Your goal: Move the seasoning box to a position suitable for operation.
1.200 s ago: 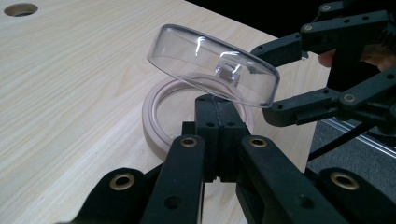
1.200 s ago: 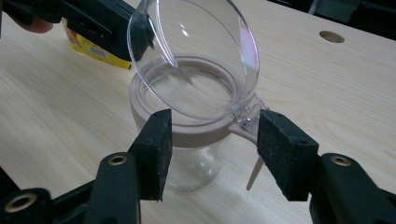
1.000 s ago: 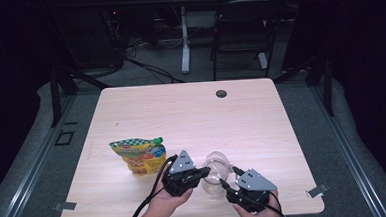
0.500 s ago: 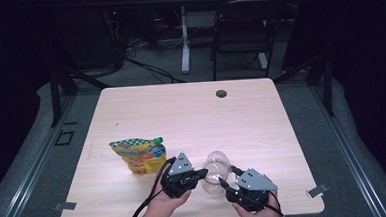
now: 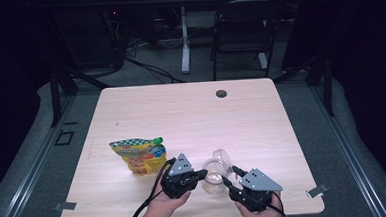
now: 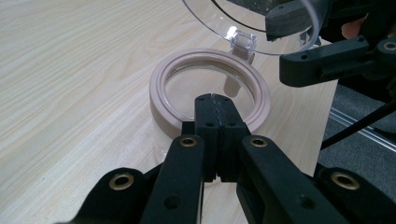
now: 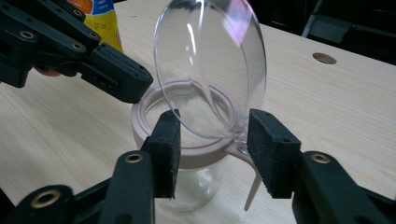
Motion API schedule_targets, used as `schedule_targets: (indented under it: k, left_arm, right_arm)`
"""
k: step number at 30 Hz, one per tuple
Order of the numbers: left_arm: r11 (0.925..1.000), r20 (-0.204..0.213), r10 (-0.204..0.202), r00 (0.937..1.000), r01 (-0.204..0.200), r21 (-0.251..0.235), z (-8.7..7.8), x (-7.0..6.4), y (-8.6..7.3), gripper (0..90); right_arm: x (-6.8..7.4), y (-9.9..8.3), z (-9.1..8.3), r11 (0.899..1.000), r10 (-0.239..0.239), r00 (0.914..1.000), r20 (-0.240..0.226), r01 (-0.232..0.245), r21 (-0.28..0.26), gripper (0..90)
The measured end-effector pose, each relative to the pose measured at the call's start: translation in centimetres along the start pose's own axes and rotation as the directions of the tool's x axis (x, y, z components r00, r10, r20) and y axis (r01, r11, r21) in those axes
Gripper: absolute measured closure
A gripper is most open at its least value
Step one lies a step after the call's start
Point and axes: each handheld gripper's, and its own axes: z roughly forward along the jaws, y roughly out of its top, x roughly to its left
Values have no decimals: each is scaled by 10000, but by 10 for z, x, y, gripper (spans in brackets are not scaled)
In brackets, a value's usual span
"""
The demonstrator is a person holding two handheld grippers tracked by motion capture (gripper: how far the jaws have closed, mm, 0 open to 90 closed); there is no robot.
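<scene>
At the desk's near edge, left gripper pinches the jar rim; right gripper, fingers wide, straddles the raised lid; pouch filling likely follows.

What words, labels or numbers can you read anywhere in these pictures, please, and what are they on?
None can be read.
Yellow snack pouch: colourful print, too small and blurred to make out.
Clear jar with its open lid: no lettering visible.
Left gripper and right gripper: no markings visible.

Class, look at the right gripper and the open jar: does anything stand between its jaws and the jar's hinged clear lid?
Nothing visible does. The right gripper is open, its jaws flanking the raised clear lid of the glass jar. The left gripper, jaws shut, sits at the pink rim opposite.
</scene>
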Motion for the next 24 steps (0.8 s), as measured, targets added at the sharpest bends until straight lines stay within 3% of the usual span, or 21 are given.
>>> schedule_targets:
  k: [14, 24]
  left_arm:
    - [10000, 87, 26, 10000, -25, -40, 0, 1, -1, 896]
    - [10000, 116, 36, 9999, -35, -57, 0, 1, -1, 887]
  right_arm:
    - [-14, -8, -9, 9953, 959, 9952, 203, -961, 101, 658]
    - [-17, -12, 1, 9915, 1240, 9919, 258, -1249, 371, 689]
